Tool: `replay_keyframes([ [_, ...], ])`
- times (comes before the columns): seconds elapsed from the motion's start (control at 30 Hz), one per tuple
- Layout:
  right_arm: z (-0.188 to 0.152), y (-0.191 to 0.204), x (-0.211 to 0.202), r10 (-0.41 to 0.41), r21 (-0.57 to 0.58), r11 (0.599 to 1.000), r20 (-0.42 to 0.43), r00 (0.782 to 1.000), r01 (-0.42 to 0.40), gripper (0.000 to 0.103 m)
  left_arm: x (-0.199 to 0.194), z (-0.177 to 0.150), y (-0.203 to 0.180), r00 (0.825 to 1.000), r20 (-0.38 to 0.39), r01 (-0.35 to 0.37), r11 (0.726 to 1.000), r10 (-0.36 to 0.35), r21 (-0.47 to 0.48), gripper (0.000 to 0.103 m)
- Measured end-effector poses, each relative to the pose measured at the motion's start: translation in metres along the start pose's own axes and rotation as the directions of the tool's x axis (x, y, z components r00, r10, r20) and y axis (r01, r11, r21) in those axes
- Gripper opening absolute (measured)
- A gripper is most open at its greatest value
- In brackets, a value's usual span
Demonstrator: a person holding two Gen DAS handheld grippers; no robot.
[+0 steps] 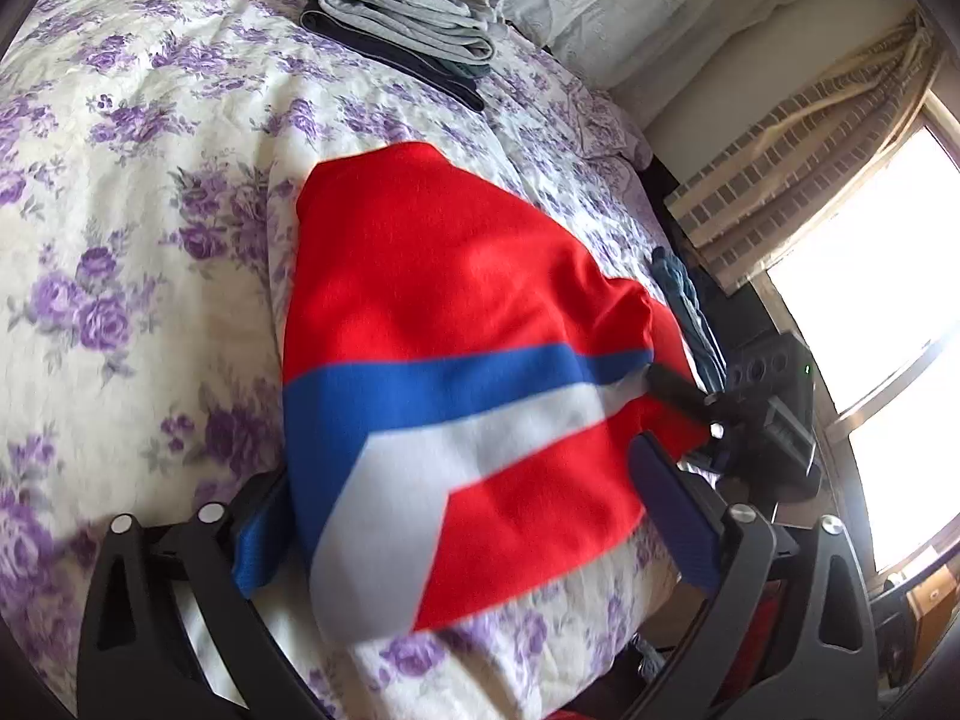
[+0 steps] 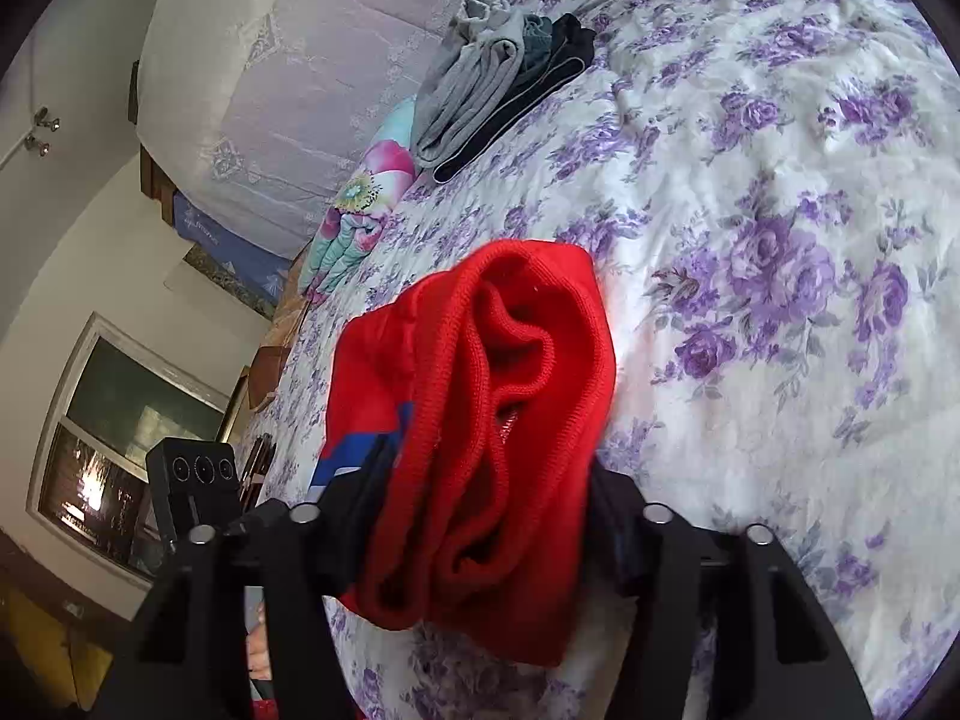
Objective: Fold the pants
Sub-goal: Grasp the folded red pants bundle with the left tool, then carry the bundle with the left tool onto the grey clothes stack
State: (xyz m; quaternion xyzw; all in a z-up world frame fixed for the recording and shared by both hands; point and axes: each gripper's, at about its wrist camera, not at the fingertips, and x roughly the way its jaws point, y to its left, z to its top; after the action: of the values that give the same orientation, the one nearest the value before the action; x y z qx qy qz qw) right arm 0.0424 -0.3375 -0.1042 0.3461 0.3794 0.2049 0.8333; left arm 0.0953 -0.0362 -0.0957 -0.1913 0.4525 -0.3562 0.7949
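Red pants [image 1: 444,276] with a blue and a white stripe lie on the floral bedspread [image 1: 120,240], near the bed's corner. My left gripper [image 1: 468,516] is open, its blue-padded fingers [image 1: 672,504] on either side of the pants' near end. My right gripper [image 2: 486,480] is shut on the bunched red waistband of the pants [image 2: 516,408] and holds it a little above the bed. The right gripper also shows in the left wrist view [image 1: 690,396], at the pants' right edge.
A stack of folded grey and dark clothes [image 1: 408,30] lies at the far end of the bed, also in the right wrist view [image 2: 498,78]. A colourful quilt [image 2: 360,204] lies beside it. The bed's edge, a curtain [image 1: 798,168] and a bright window are to the right.
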Motion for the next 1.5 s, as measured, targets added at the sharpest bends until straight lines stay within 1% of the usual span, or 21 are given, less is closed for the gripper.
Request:
replay_keyframes([
  [0.07,-0.006,0.007,-0.001,-0.038,-0.040,0.998,0.043,0.998,0.040,0.052,0.003,0.006,-0.001,0.997,0.015,-0.080,0.997,0.080,0.005,0.059],
  [0.1,-0.009,0.012,-0.003,-0.059,-0.067,0.996,0.060,0.996,0.063,0.050,0.002,0.007,-0.002,0.995,0.025,-0.099,0.995,0.098,0.010,0.054],
  [0.17,-0.014,0.029,-0.009,-0.096,-0.143,0.984,0.105,0.990,0.111,0.045,-0.007,0.008,-0.006,0.993,0.053,-0.109,0.993,0.107,0.037,0.030],
  [0.23,-0.012,0.046,-0.016,-0.099,-0.204,0.971,0.125,0.987,0.123,0.043,-0.015,0.009,-0.013,0.992,0.068,-0.107,0.992,0.102,0.071,0.027],
  [0.37,0.011,0.076,-0.019,-0.090,-0.286,0.950,0.126,0.988,0.123,0.042,-0.024,0.026,-0.030,0.987,0.103,-0.136,0.981,0.123,0.137,0.026],
  [0.5,0.062,0.087,-0.006,-0.084,-0.296,0.948,0.117,0.990,0.116,0.042,-0.025,0.073,-0.045,0.977,0.144,-0.182,0.961,0.154,0.206,0.026],
  [0.67,0.164,0.095,0.033,-0.058,-0.282,0.955,0.122,0.991,0.090,0.042,-0.012,0.175,-0.039,0.966,0.177,-0.222,0.955,0.188,0.194,0.026],
  [0.8,0.258,0.115,0.063,-0.041,-0.314,0.945,0.170,0.985,0.094,0.042,-0.006,0.273,-0.047,0.940,0.252,-0.284,0.935,0.228,0.214,0.026],
  [0.93,0.360,0.127,0.092,0.003,-0.312,0.947,0.249,0.968,0.077,0.042,0.003,0.377,-0.050,0.912,0.331,-0.318,0.927,0.242,0.198,0.026],
  [1.03,0.417,0.108,0.128,0.026,-0.258,0.965,0.270,0.962,0.046,0.042,0.029,0.432,-0.035,0.891,0.355,-0.365,0.912,0.284,0.187,0.027],
  [1.07,0.430,0.096,0.144,0.013,-0.236,0.970,0.272,0.962,0.054,0.043,0.040,0.444,-0.025,0.888,0.349,-0.373,0.913,0.299,0.167,0.032],
  [1.13,0.444,0.060,0.181,-0.084,-0.153,0.979,0.284,0.955,0.131,0.049,0.073,0.462,0.009,0.893,0.300,-0.384,0.916,0.335,0.119,0.037],
  [1.17,0.445,0.042,0.197,-0.139,-0.110,0.978,0.285,0.948,0.177,0.054,0.093,0.466,0.031,0.889,0.272,-0.401,0.913,0.368,0.077,0.039],
  [1.2,0.444,0.022,0.209,-0.159,-0.075,0.979,0.302,0.940,0.190,0.068,0.115,0.468,0.056,0.887,0.221,-0.420,0.907,0.405,0.024,0.040],
  [1.23,0.438,0.005,0.216,-0.097,-0.083,0.988,0.348,0.933,0.133,0.073,0.130,0.465,0.075,0.889,0.184,-0.424,0.905,0.420,-0.020,0.049],
  [1.27,0.433,0.002,0.217,-0.055,-0.114,0.988,0.384,0.922,0.106,0.074,0.137,0.461,0.093,0.895,0.194,-0.394,0.916,0.401,-0.074,0.068],
  [1.33,0.423,0.007,0.218,-0.038,-0.190,0.973,0.422,0.906,0.129,0.079,0.131,0.450,0.115,0.892,0.252,-0.345,0.925,0.375,-0.158,0.089],
  [1.37,0.426,0.016,0.219,-0.071,-0.225,0.959,0.404,0.912,0.175,0.079,0.128,0.448,0.121,0.903,0.263,-0.306,0.939,0.339,-0.160,0.089],
  [1.4,0.427,0.027,0.217,-0.101,-0.257,0.942,0.397,0.912,0.216,0.079,0.126,0.446,0.124,0.906,0.277,-0.285,0.944,0.321,-0.166,0.089],
  [1.43,0.425,0.038,0.208,-0.106,-0.272,0.932,0.430,0.897,0.240,0.079,0.123,0.443,0.128,0.901,0.297,-0.268,0.944,0.316,-0.192,0.089],
  [1.5,0.414,0.056,0.182,-0.054,-0.288,0.927,0.534,0.844,0.242,0.083,0.117,0.441,0.126,0.901,0.292,-0.264,0.940,0.320,-0.214,0.082],
])
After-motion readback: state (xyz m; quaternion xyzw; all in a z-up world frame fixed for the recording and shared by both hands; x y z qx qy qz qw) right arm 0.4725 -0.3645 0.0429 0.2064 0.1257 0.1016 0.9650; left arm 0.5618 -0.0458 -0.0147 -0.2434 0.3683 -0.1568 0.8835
